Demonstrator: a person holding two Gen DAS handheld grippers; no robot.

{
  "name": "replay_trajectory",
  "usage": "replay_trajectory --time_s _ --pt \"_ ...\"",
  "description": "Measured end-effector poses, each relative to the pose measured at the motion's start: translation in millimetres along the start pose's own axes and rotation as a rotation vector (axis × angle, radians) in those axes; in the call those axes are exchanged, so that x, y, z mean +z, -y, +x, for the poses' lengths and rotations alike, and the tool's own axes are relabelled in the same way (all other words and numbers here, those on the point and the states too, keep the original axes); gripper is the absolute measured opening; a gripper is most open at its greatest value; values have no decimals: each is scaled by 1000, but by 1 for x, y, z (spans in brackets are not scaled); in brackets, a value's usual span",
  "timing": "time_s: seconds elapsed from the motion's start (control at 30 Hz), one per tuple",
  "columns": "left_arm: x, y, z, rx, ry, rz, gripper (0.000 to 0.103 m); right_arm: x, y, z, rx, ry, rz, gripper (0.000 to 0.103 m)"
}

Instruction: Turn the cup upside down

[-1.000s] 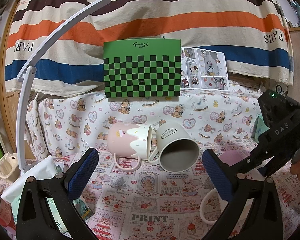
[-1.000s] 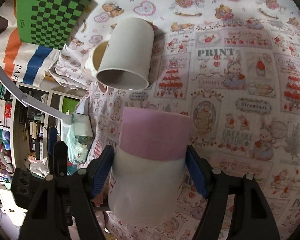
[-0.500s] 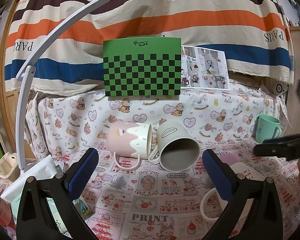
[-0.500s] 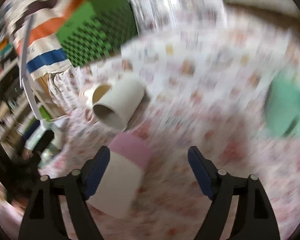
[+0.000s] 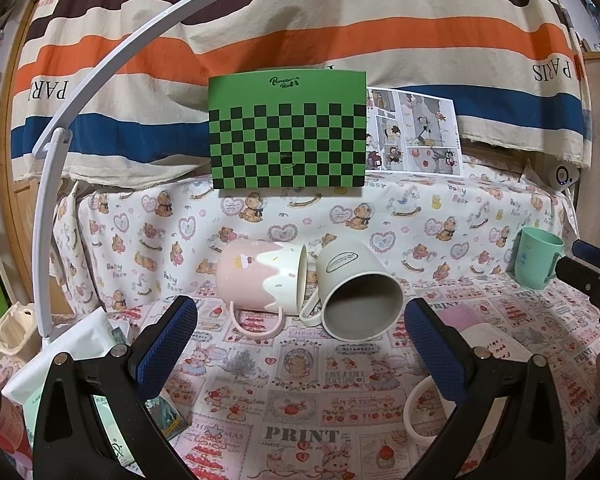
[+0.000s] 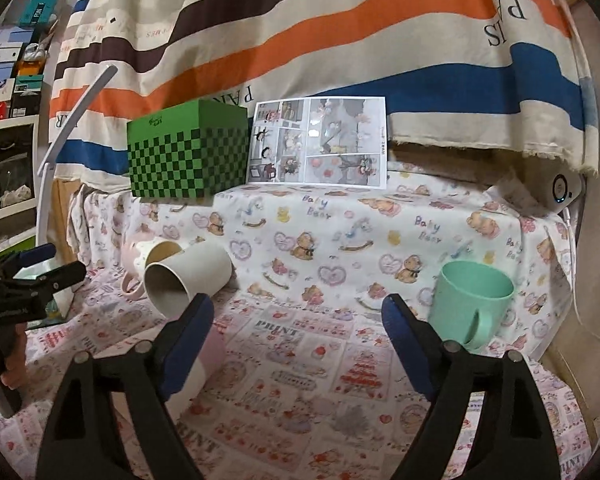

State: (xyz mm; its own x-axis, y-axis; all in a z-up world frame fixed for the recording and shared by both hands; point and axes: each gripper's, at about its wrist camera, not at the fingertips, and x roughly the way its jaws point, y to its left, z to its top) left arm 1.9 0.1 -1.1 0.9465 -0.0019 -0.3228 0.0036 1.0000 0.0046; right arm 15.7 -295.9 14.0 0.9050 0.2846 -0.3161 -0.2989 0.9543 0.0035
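A pink-and-white cup [image 5: 480, 332] stands upside down, pink base up, behind my left gripper's right finger; its handle [image 5: 418, 412] shows below. In the right wrist view it [image 6: 204, 360] sits partly hidden behind the left finger. A cream mug [image 5: 356, 292] [image 6: 188, 276] and a pink drip-pattern mug [image 5: 260, 276] lie on their sides. A mint green cup [image 5: 536, 256] [image 6: 472, 300] stands upright at the right. My left gripper [image 5: 300, 344] is open and empty. My right gripper [image 6: 296, 344] is open and empty, level with the table, clear of the cups.
A green checkered box [image 5: 288, 136] and a comic sheet [image 6: 320, 140] stand on the raised ledge at the back. A white curved lamp arm [image 5: 48, 184] rises at the left. A white bag [image 5: 76, 352] lies at the left front. A small white device [image 6: 560, 192] sits far right.
My right gripper let go of the pink-and-white cup, opened, drew back and swung up to level. The cup stays inverted on the cloth. The left gripper has not moved.
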Motion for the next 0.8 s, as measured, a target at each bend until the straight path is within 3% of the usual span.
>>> replay_trajectory --time_s 0.2,0.27,0.33,0.43,0.6,0.7,0.8 --pt "17 14 2 -52 -84 36 103 -3 4 -1 -3 18 17 85" --pt "29 25 2 -29 -117 53 103 -3 6 0 -6 16 24 89" --pt "41 36 9 -10 -190 76 103 -4 5 -1 -18 15 24 91" --pt "55 51 29 -45 -349 54 103 -5 4 -4 -38 25 23 101" --pt "59 71 64 -94 -546 -17 103 -5 9 -6 -59 33 50 103" --pt "56 79 82 -148 -632 -78 96 -5 15 -6 -69 36 79 103" --pt "51 90 102 -165 -700 -72 84 -6 21 -7 -72 36 109 103"
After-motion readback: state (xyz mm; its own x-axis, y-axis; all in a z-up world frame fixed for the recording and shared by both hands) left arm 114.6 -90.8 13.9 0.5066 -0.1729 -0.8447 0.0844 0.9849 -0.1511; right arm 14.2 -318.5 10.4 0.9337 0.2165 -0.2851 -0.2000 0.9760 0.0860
